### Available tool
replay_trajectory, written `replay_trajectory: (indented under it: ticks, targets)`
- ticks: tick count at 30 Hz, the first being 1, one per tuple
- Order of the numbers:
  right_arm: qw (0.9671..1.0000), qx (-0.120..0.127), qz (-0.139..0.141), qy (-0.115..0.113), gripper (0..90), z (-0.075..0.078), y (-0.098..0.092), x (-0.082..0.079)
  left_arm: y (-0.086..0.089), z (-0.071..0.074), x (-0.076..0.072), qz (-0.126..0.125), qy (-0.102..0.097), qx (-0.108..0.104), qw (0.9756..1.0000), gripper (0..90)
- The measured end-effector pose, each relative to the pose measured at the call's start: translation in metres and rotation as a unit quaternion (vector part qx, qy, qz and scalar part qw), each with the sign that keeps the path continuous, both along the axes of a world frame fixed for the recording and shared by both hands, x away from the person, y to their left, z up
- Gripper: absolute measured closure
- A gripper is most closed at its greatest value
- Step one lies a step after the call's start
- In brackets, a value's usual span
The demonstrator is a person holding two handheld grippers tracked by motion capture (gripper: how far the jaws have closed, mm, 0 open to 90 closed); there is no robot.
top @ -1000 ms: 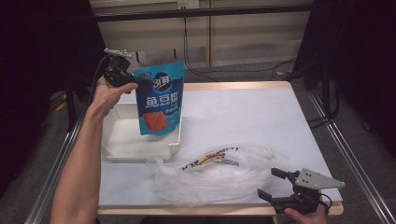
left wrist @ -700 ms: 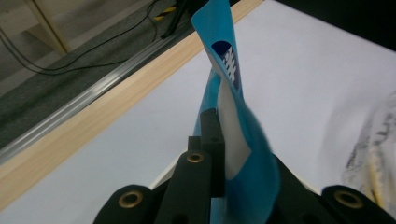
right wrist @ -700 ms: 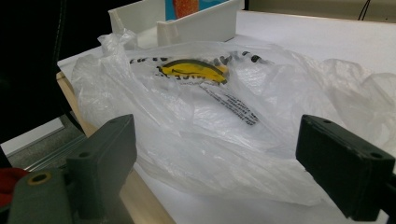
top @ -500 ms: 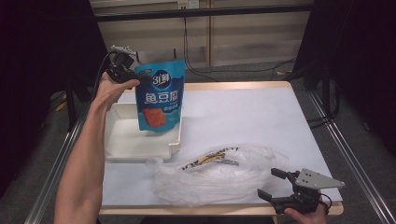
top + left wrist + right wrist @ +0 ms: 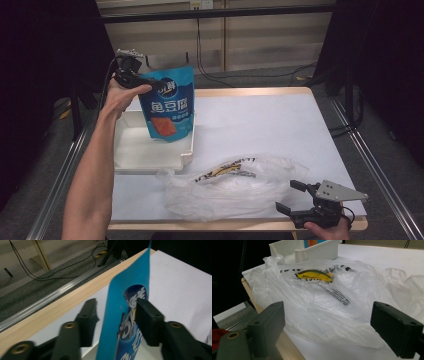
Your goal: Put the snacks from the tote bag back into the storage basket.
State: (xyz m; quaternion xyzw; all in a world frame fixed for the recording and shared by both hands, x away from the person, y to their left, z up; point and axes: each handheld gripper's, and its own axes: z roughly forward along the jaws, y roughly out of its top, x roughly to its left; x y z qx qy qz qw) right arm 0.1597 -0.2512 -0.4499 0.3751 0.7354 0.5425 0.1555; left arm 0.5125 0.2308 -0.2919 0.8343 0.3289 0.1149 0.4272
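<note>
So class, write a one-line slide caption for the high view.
Left claw lifts a blue snack pouch above a white tray; right claw waits open beside a plastic bag.

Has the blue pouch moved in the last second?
No. The blue pouch hangs over the white tray at the same spot as before, in the left gripper.

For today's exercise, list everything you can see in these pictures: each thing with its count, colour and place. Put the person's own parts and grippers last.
snack pouch: one, blue with an orange panel, held up above the tray.
tray: one, white, on the table's left part.
plastic bag: one, clear with a yellow and black print, lying crumpled at the table's near edge.
table: one, white top with a wooden edge.
cables: several, black, on the floor beyond the table.
left gripper: one, black, jaws closed on the pouch's top edge.
right gripper: one, black, jaws open, at the near right corner facing the bag.
left forearm: one, bare, reaching up from the bottom.
</note>
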Motion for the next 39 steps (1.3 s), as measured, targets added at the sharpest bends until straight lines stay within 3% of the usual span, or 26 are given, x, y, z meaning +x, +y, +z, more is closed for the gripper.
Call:
replay_trajectory:
  ticks: [1,4,7,13,16,19,22,25,27,28,31,33,35,39]
  targets:
    - [1.0000,0.001,0.001,-0.001,12.3,0.000,0.000,0.001,0.001,-0.001,0.000,0.007,0.005,0.000,1.0000,40.9]
    - [1.0000,0.000,0.003,0.000,12.3,0.000,0.001,0.002,0.003,-0.002,-0.003,0.008,0.006,-0.002,0.9999,33.7]
    - [1.0000,-0.001,0.005,-0.002,12.3,0.000,0.002,0.003,0.005,-0.004,-0.008,0.021,0.005,-0.004,0.9998,20.1]
    - [0.9999,-0.006,0.007,-0.004,12.2,0.001,0.004,0.002,0.014,-0.006,-0.015,0.036,0.022,-0.010,0.9991,8.2]
    - [0.9999,-0.005,0.005,-0.007,12.0,0.003,0.004,0.000,0.016,-0.005,-0.021,0.039,0.021,0.001,0.9990,4.3]
    - [1.0000,-0.002,0.001,-0.009,11.9,0.004,0.004,0.000,0.021,-0.006,-0.026,0.042,0.012,-0.018,0.9989,4.0]
    - [0.9999,-0.008,0.003,-0.009,12.0,0.004,0.005,-0.001,0.026,-0.009,-0.028,0.057,0.021,-0.007,0.9981,3.4]
    - [0.9999,-0.009,0.000,-0.009,11.9,0.004,0.005,-0.001,0.030,-0.010,-0.032,0.056,0.017,-0.017,0.9981,3.6]
    - [0.9999,-0.007,-0.003,-0.009,11.9,0.004,0.005,-0.001,0.033,-0.008,-0.038,0.046,-0.002,-0.029,0.9985,3.3]
    - [0.9999,-0.009,-0.003,-0.008,11.9,0.003,0.005,-0.001,0.035,-0.008,-0.040,0.045,-0.002,-0.036,0.9983,3.4]
    - [0.9999,-0.009,-0.005,-0.009,11.9,0.004,0.004,-0.002,0.036,-0.007,-0.048,0.042,-0.011,-0.023,0.9988,6.2]
    - [0.9999,-0.010,-0.006,-0.011,12.0,0.004,0.004,-0.002,0.037,-0.005,-0.057,0.048,-0.024,-0.043,0.9976,6.7]
    - [0.9999,-0.011,-0.008,-0.011,12.0,0.004,0.004,-0.003,0.035,-0.005,-0.066,0.049,-0.040,-0.040,0.9972,7.1]
    - [0.9998,-0.014,-0.010,-0.009,12.0,0.004,0.005,-0.002,0.036,-0.004,-0.080,0.050,-0.054,-0.027,0.9969,7.0]
